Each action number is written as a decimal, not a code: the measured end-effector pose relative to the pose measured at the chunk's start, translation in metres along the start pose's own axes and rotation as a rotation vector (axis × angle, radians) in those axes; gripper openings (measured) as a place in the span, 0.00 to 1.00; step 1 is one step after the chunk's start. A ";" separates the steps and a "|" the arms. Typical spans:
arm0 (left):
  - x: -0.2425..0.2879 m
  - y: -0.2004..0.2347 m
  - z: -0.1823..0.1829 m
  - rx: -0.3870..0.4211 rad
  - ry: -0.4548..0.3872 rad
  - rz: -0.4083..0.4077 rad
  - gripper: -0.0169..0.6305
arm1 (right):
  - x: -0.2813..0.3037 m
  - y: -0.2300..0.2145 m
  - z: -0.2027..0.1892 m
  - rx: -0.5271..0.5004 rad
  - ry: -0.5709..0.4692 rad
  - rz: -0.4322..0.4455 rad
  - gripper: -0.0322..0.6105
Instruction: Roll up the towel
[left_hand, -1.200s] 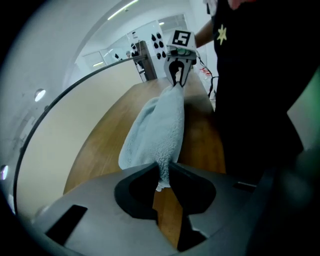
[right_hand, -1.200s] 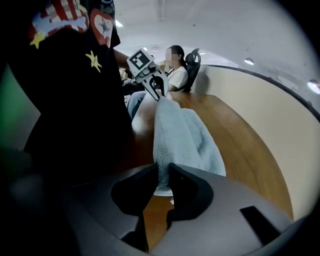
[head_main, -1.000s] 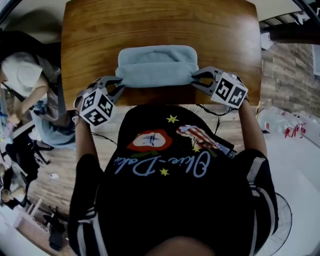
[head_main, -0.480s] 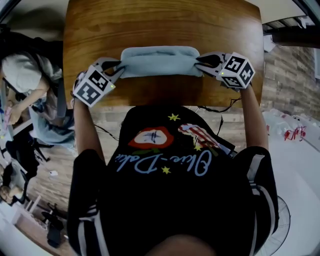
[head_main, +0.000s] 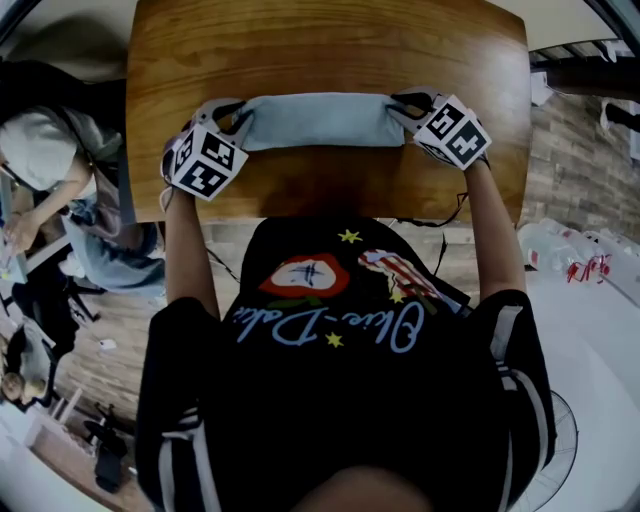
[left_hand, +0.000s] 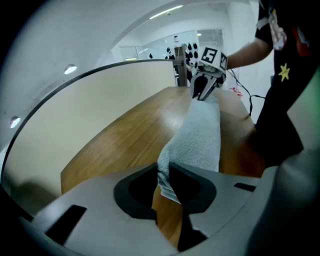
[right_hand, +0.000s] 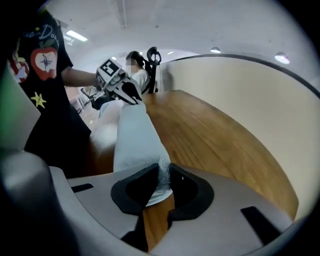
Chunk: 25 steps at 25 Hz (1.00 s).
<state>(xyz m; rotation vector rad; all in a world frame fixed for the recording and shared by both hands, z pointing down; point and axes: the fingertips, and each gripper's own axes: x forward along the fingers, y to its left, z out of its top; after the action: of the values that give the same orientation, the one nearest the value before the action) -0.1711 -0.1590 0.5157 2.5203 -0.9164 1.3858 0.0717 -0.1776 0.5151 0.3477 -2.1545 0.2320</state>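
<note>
Towel looks soft, light and limp, lying parallel to the table's near edge. Left gripper and right gripper are nearly closed, each pinching 1 end. Best hold is at the ends, though the middle may sag.

The pale blue folded terry towel lies crosswise on the brown wooden worktop. The left gripper grips its left end, the right gripper its right end.
</note>
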 end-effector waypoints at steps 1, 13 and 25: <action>0.003 0.003 -0.001 -0.011 -0.003 0.014 0.14 | 0.004 -0.003 -0.001 -0.018 0.018 -0.022 0.15; 0.014 0.016 -0.006 -0.017 -0.008 0.149 0.16 | 0.013 -0.017 -0.002 -0.017 0.029 -0.164 0.20; -0.070 0.047 0.030 -0.307 -0.324 0.306 0.26 | -0.072 -0.035 0.040 0.374 -0.461 -0.350 0.22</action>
<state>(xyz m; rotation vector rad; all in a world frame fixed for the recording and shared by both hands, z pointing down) -0.2031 -0.1774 0.4340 2.4744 -1.4983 0.8174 0.0921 -0.2104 0.4342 1.0698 -2.4427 0.3828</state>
